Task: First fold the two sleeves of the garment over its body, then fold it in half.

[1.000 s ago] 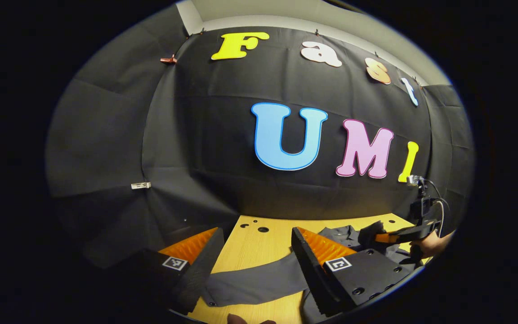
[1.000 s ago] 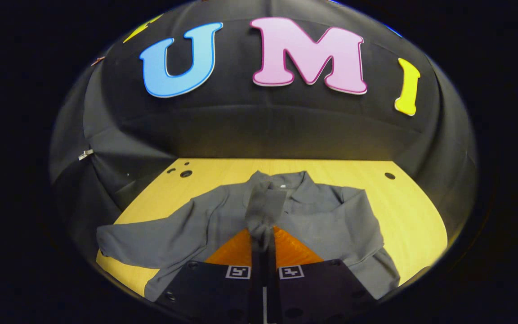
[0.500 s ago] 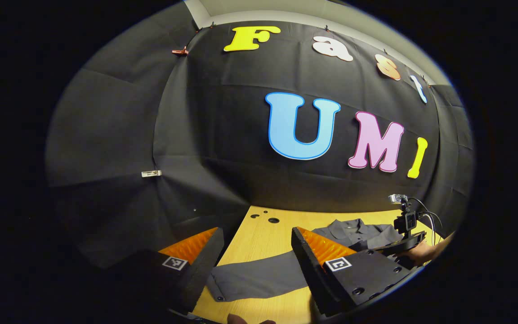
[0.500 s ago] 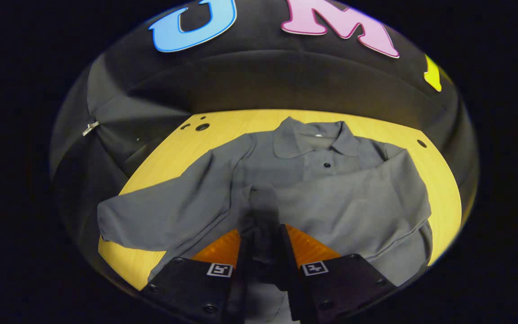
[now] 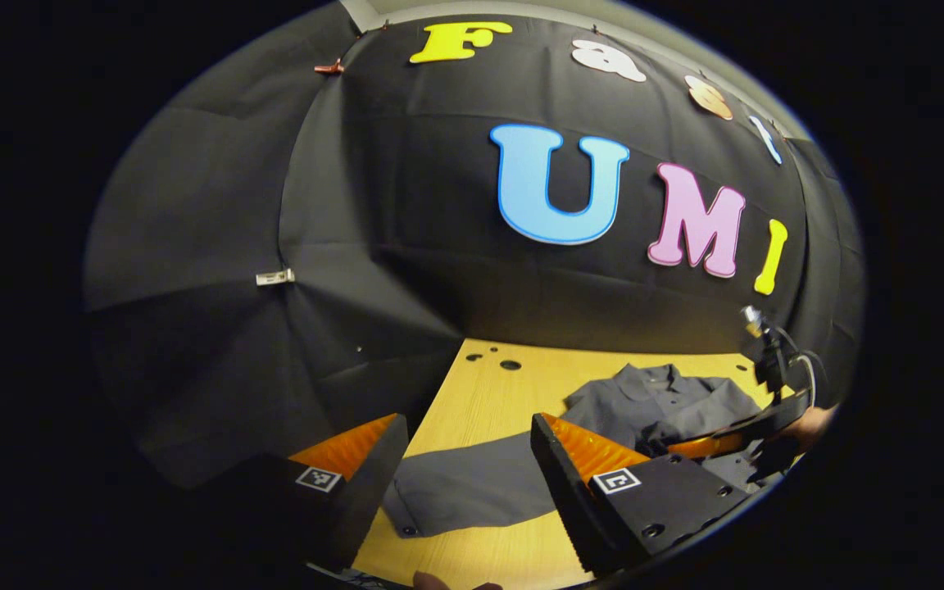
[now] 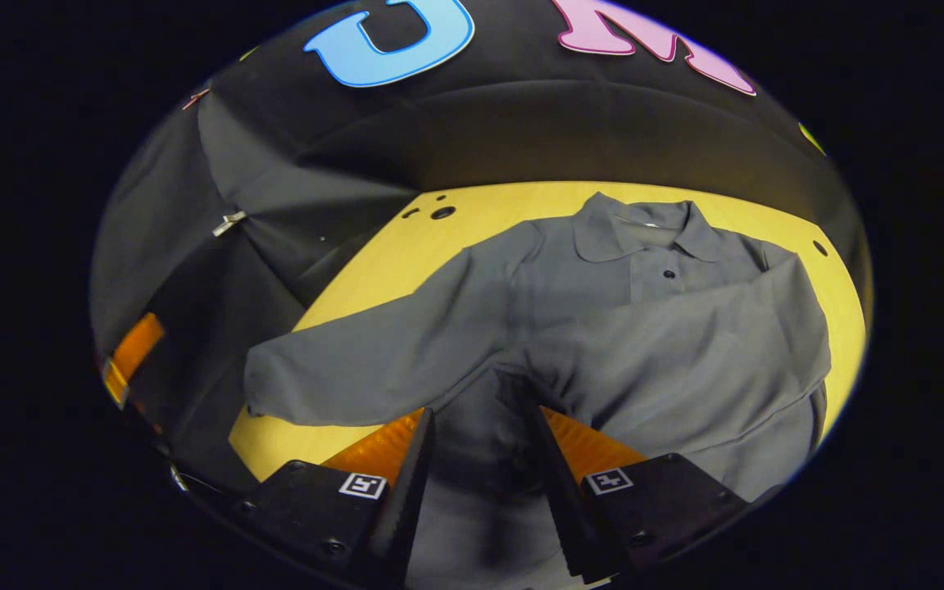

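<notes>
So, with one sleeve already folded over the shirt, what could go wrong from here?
1. The right gripper stands open just above the folded sleeve; pulling away carelessly might drag it off the shirt body.
2. The other sleeve lies flat on the table between the open left gripper's fingers; a shallow pinch may slip.
3. Lifting that sleeve could tug the whole shirt sideways.
</notes>
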